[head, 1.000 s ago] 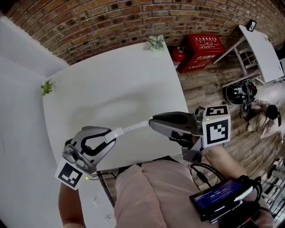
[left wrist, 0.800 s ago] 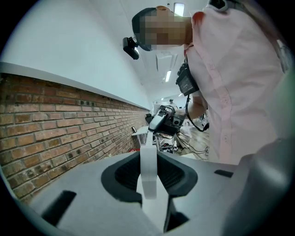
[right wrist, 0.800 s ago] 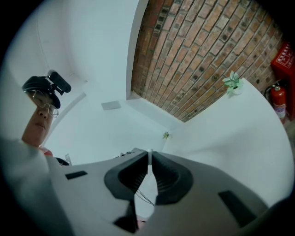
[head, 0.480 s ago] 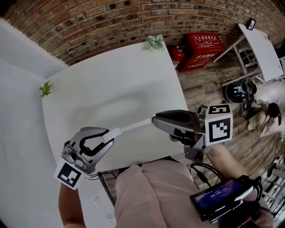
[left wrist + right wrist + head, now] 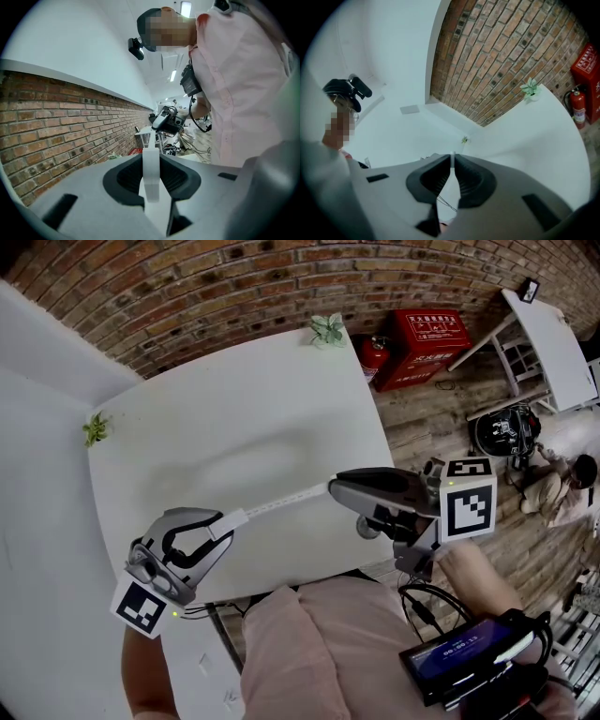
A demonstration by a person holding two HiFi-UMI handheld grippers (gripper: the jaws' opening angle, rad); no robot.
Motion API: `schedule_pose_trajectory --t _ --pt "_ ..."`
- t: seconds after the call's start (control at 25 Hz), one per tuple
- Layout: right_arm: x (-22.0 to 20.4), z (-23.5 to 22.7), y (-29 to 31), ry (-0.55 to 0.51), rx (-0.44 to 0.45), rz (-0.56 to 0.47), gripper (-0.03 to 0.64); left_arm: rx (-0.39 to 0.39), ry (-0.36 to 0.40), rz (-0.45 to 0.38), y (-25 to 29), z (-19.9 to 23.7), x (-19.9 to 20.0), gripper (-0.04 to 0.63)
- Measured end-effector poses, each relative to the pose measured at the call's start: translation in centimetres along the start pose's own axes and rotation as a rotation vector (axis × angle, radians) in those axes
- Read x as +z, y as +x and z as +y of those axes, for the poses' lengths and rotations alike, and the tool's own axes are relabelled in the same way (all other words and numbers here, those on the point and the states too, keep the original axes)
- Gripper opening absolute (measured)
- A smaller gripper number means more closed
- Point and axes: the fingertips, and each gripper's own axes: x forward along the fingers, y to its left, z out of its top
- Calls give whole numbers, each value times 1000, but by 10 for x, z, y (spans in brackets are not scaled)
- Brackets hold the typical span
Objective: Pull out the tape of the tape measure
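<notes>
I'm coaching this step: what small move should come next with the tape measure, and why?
Probably draw the right gripper a little to the right, away from the left gripper. Its jaws pinch the tape end, the left clamps the case, and only a short strip shows between them.

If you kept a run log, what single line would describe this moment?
left gripper: shut on tape measure case | right gripper: shut on tape | tape: stretched between them above white table
</notes>
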Motion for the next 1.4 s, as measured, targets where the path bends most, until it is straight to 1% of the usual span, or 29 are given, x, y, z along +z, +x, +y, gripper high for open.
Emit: schedule_pose_trajectory --t 1.4 --pt "13 -12 -25 -13 -57 -53 35 22 -20 39 -19 2 -12 101"
